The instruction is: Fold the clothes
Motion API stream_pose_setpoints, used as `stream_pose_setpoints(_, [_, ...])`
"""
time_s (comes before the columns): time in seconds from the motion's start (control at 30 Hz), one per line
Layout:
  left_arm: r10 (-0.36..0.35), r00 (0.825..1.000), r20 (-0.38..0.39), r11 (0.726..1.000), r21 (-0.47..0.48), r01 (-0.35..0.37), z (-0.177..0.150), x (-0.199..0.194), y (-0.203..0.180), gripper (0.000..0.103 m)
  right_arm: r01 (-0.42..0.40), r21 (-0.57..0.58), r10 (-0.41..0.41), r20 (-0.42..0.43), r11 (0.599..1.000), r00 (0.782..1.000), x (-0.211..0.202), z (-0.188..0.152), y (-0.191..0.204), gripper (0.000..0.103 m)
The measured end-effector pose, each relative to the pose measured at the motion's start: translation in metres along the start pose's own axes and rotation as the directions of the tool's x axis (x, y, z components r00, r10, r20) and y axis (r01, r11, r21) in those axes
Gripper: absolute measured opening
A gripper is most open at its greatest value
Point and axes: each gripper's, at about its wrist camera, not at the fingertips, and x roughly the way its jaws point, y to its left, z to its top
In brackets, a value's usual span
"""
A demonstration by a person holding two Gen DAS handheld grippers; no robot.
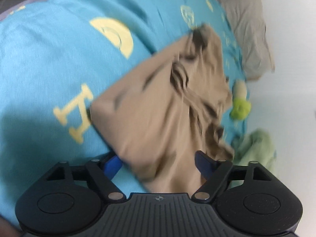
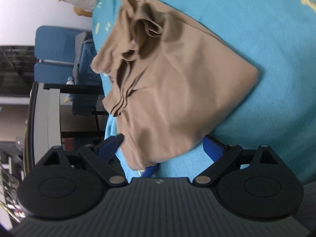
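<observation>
A tan garment lies partly folded on a turquoise bedsheet with yellow prints. Its far end is bunched and creased. In the left wrist view my left gripper is open, its blue fingers set wide on either side of the garment's near edge, and the cloth lies between them. In the right wrist view the same garment lies ahead, one corner pointing right. My right gripper is open, with the garment's near edge between its blue fingers. Both views are blurred.
A grey pillow lies at the far right by a white wall. A lime green toy and a pale green cloth lie beside the garment. In the right wrist view a blue chair and dark furniture stand past the bed's edge.
</observation>
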Motion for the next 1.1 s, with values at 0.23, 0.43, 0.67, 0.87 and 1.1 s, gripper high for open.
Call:
stream_pose_setpoints(0.23, [-0.019, 0.997, 0.080, 0.998, -0.056, 0.023, 0.003, 0.000, 0.014, 0.036, -0.046, 0.090, 0.047, -0.006, 0.995, 0.999, 0.007, 0.000, -0.010, 0.095])
stream_pose_setpoints(0.43, [-0.069, 0.991, 0.118, 0.996, -0.043, 0.074, 0.001, -0.012, 0.013, 0.011, -0.109, 0.134, 0.109, 0.004, 0.985, 0.994, 0.012, 0.002, -0.014, 0.095])
stream_pose_setpoints(0.67, [-0.226, 0.956, 0.187, 0.974, 0.015, 0.228, -0.004, -0.035, -0.004, 0.009, -0.113, 0.174, 0.100, 0.078, 0.978, 0.992, 0.007, 0.008, -0.023, 0.094])
stream_pose_setpoints(0.87, [-0.114, 0.980, 0.161, 0.991, -0.052, 0.123, -0.002, -0.030, 0.013, 0.012, -0.053, 0.174, 0.017, 0.203, 0.983, 0.979, -0.006, 0.016, -0.027, 0.048])
stream_pose_setpoints(1.1, [-0.047, 0.993, 0.109, 0.991, -0.117, 0.059, 0.010, -0.010, 0.024, 0.043, 0.045, 0.078, -0.064, 0.267, 0.996, 0.962, -0.007, 0.020, -0.013, 0.017])
